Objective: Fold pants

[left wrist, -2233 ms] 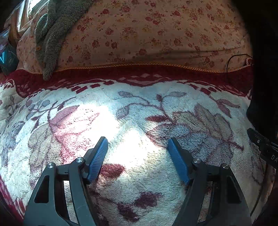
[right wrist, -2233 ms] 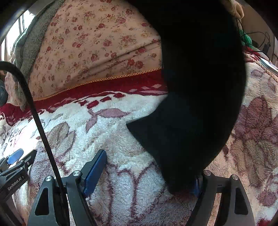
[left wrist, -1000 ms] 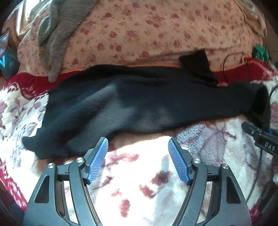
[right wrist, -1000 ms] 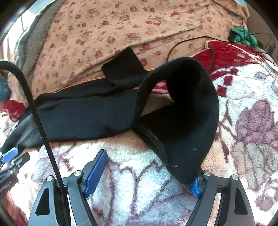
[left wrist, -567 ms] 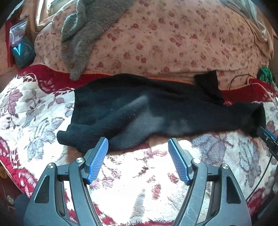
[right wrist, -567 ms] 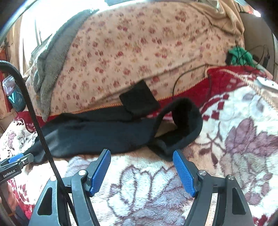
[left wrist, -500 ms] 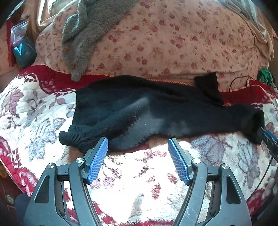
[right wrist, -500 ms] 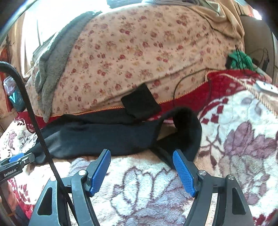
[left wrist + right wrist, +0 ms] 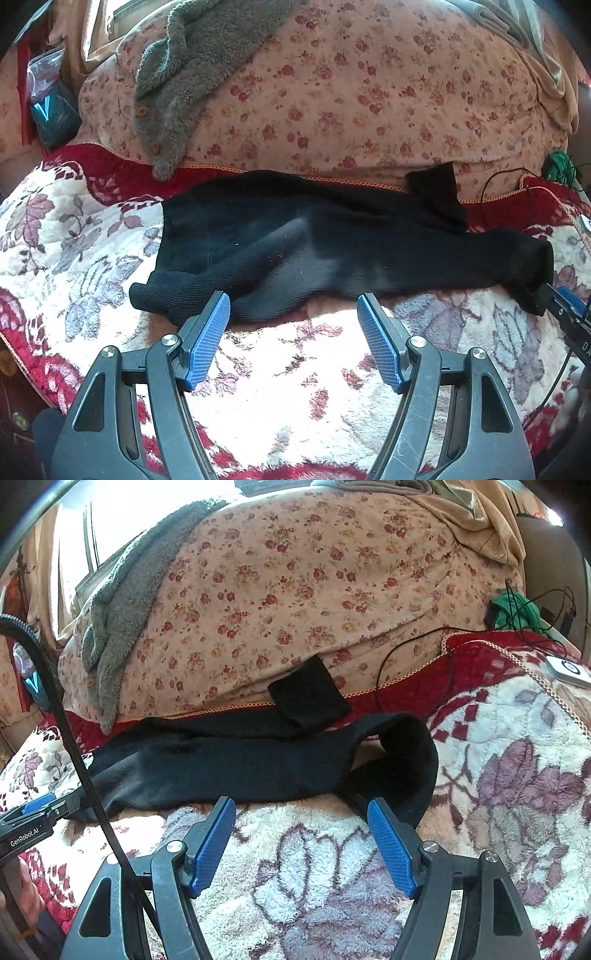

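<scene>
Both grippers hang empty over the bed [image 9: 258, 387], the left gripper [image 9: 293, 334] and the right gripper [image 9: 301, 840] each with its blue pads spread wide and nothing between them; the right one's jaws have just been easing slightly inward, on no cloth. Beyond them, the black pants [image 9: 332, 251] lie stretched across the fleece blanket [image 9: 314, 886], pushed up against the flowered quilt [image 9: 351, 92] at the back. Their long axis runs crosswise to both grippers, side to side rather than away from them. Judging by the gaping, fleece-lined opening [image 9: 402, 760] just past the right gripper's pads, the waist lies on that side, so the right hand is the nearer one to it. The ribbed cuff [image 9: 159, 295] of the nearer leg sits just beyond the left gripper's left pad, so the left hand is nearer the hem end. A second cuff [image 9: 308, 698] sticks up against the quilt behind. The folding has not begun, and a lengthwise fold would seem to call for each gripper to reach forward to its own end.
</scene>
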A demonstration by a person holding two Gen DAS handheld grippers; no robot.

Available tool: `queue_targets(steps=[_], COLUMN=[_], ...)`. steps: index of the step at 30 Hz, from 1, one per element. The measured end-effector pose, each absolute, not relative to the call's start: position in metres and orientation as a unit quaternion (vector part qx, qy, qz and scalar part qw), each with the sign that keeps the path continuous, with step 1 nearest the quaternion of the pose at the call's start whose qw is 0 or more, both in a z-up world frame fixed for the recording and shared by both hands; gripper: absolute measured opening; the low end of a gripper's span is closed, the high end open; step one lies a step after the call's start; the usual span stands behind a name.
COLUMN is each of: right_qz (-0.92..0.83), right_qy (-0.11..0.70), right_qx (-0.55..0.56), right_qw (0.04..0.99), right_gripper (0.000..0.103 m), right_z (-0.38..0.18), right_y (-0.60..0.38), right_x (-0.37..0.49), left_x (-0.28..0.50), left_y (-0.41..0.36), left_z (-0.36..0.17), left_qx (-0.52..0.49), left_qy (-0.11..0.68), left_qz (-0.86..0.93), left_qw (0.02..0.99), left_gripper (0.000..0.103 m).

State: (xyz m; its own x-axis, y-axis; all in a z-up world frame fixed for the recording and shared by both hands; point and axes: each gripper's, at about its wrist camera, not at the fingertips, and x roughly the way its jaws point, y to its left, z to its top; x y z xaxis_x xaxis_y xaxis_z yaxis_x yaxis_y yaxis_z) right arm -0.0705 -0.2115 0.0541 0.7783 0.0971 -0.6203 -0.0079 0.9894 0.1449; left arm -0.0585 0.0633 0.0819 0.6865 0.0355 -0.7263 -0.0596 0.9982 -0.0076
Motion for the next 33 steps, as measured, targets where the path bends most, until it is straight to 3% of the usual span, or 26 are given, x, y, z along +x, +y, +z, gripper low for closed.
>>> queue_targets(steps=[23,33], right_qz=[0.033,0.029], right_qy=[0.35,0.358], right_qx=[0.082,0.096], right_qw=[0.933,0.928], right_gripper=[0.073,0.073], right_z=[0.043,0.031], right_y=[-0.211,-0.218], right_x=[-0.065,-0.059], left_x=[-0.052,-0.063], left_y=[0.077,0.132], left_z=[0.071,0.051], left_qx=[-0.026,-0.118], left_qy=[0.41,0.428], left_qz=[0.047,0.053], left_qw=[0.91,0.895], left_gripper=[0.072,0.072])
